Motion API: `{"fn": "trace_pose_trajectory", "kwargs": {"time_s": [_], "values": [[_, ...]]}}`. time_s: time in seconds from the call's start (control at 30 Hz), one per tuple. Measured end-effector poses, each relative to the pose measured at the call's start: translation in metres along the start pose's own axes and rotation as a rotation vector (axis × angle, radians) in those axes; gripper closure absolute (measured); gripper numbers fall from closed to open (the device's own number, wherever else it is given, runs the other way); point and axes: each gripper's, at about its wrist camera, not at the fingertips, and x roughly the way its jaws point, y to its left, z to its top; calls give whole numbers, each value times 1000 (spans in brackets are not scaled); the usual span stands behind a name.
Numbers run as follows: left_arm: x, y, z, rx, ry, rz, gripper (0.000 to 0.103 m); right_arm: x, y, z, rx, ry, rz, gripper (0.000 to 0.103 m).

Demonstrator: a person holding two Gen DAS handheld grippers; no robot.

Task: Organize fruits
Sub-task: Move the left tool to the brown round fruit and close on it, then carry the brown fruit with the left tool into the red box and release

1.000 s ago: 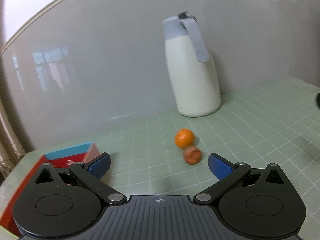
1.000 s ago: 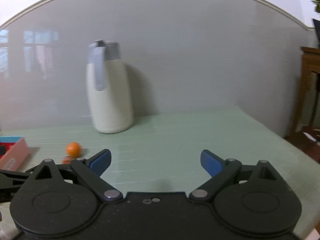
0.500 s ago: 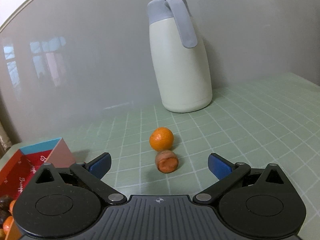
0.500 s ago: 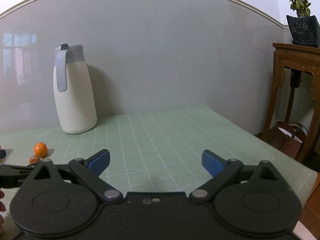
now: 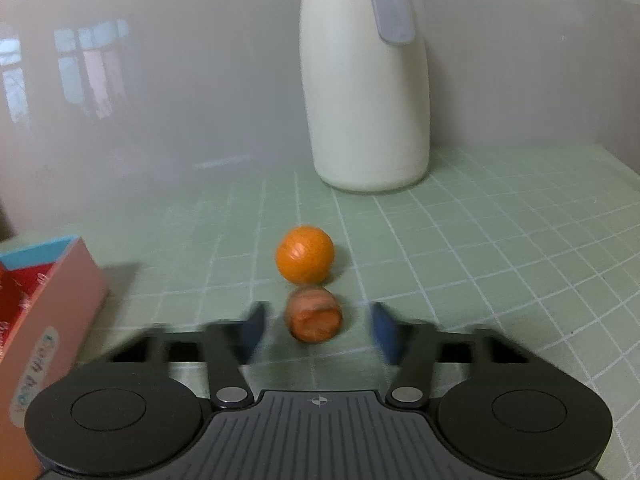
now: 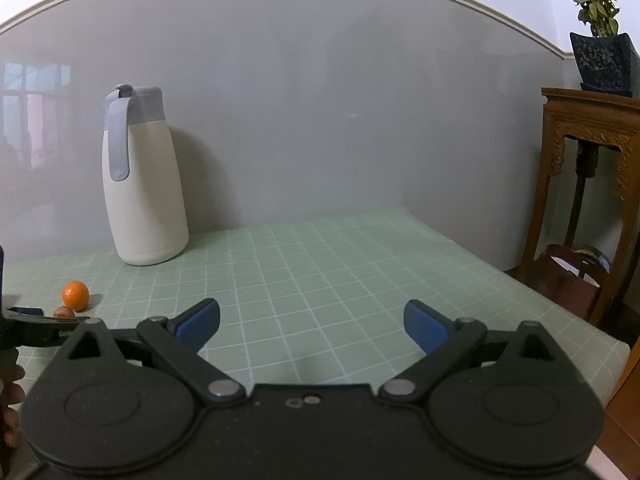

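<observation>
Here the left gripper (image 5: pixel 318 330) sits low over the pale green, white-gridded tablecloth (image 5: pixel 500 248), its two blue-padded fingers (image 5: pixel 382 330) blurred. Its jaws have just been closing, and a small brownish-orange round fruit (image 5: pixel 315 319) lies between them on the cloth. A thin strip of cloth shows on either side of that fruit, so the pads do not press on it; the jaws stand partly narrowed around it rather than pinching it. Just beyond it, touching or nearly touching, rests a bright orange round citrus fruit (image 5: pixel 305 254), outside the jaws. Farther back, against the grey wall (image 5: pixel 180 80), stands a tall cream-white thermos jug with a grey-blue lid and handle (image 5: pixel 366 92), upright. At the left edge of the left wrist view is a corner of a pink and red cardboard box with a light blue rim (image 5: pixel 48 308); what lies in it cannot be made out.

The right gripper (image 6: pixel 312 326) hangs over a bare stretch of the cloth, well apart from both fruits, with its blue pads spread wide and nothing between them. In its view the fruits lie far to the left, beside the left gripper's dark finger. At the right stands a carved brown wooden stand (image 6: pixel 580 168) carrying a dark blue pot with a green plant (image 6: pixel 602 56).
</observation>
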Motion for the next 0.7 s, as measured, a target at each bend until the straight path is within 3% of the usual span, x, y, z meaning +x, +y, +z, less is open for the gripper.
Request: {"fn": "trace_pose_trajectory", "kwargs": {"time_s": [0.07,0.13,0.47,0.7], "values": [[0,-1,0,-1,1,1,62,0,0,0,-1,-1,-2,4],[-1,-2,1,5,-2,4,72,0,0,0,0,-2,-1,4],[-15,14,-1,-15,-65,16,72,1,9,3,-14,1,25,4],[-49,52,3,-24,-147,90,72,3,28,4,-36,8,59,4]]}}
